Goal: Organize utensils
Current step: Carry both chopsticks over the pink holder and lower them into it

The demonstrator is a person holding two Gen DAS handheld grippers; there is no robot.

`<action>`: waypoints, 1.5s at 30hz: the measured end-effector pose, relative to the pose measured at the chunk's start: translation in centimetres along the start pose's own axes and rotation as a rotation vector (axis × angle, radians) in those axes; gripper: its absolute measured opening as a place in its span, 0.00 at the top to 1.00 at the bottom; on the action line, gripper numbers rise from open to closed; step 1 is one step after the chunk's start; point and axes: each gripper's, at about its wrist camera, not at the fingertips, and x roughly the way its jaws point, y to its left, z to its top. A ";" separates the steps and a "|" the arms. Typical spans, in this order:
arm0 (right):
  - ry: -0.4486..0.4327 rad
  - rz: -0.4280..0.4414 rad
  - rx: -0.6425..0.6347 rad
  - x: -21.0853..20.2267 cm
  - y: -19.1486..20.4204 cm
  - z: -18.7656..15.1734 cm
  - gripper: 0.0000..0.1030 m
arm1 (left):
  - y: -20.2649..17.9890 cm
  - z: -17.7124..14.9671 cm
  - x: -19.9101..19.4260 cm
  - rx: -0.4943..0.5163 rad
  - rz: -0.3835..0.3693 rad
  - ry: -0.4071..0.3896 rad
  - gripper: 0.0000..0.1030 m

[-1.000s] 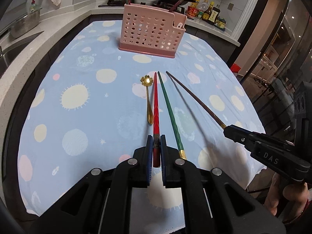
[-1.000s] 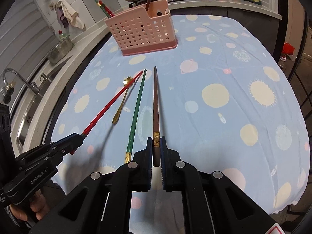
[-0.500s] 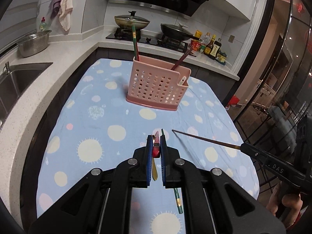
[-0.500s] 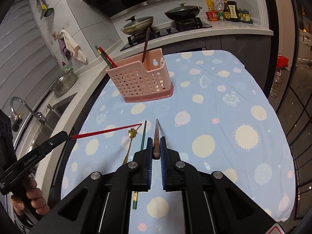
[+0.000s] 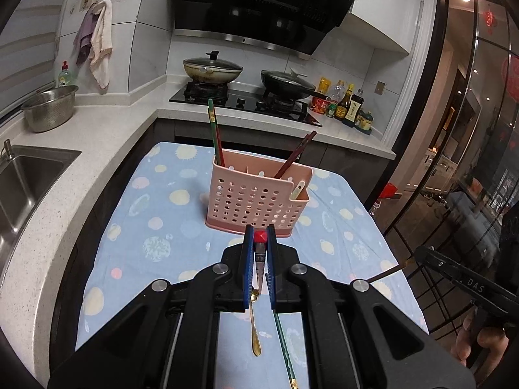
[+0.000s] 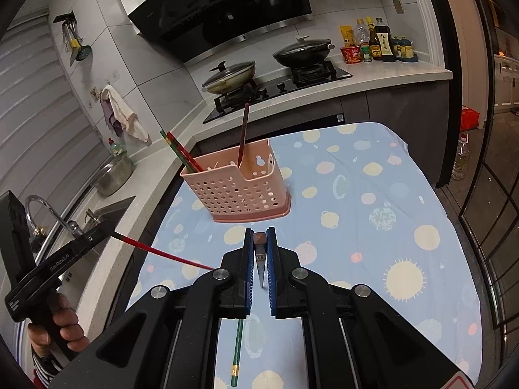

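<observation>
My left gripper [image 5: 260, 230] is shut on a red chopstick [image 5: 260, 237], held above the cloth and seen end-on. The right gripper [image 6: 259, 232] is shut on a brown chopstick [image 6: 259, 239], also off the cloth. A pink perforated basket [image 5: 256, 199] stands ahead of both, holding a green, a red and a brown chopstick and a white spoon. On the cloth below lie a gold spoon [image 5: 255, 324] and a green chopstick [image 5: 284, 347]. In the right wrist view the left gripper [image 6: 108, 227] carries the red chopstick [image 6: 162, 253] at the left, near the basket [image 6: 236, 191].
The table [image 5: 155, 227] wears a blue dotted cloth. A white counter with a sink [image 5: 19, 188] and a steel bowl [image 5: 50, 110] runs along the left. Behind the basket are a stove with two pans [image 5: 212, 69] and sauce bottles [image 5: 348, 107]. Glass doors [image 5: 470, 162] stand at right.
Both grippers have risen and tilted up, lifting the red and the brown chopstick off the cloth. The gold spoon and green chopstick stay lying where they were.
</observation>
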 end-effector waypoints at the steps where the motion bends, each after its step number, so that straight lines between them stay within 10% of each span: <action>1: -0.009 0.000 -0.003 0.0 0.1 0.4 0.93 | 0.0 0.3 0.2 0.002 -0.002 -0.003 0.93; 29: -0.281 0.044 -0.028 3.6 2.3 14.8 0.93 | -1.5 15.5 3.9 0.033 -0.035 -0.266 0.93; 45: -0.228 0.024 -0.057 10.1 2.6 16.7 0.93 | -0.2 18.5 8.0 0.030 -0.028 -0.288 0.93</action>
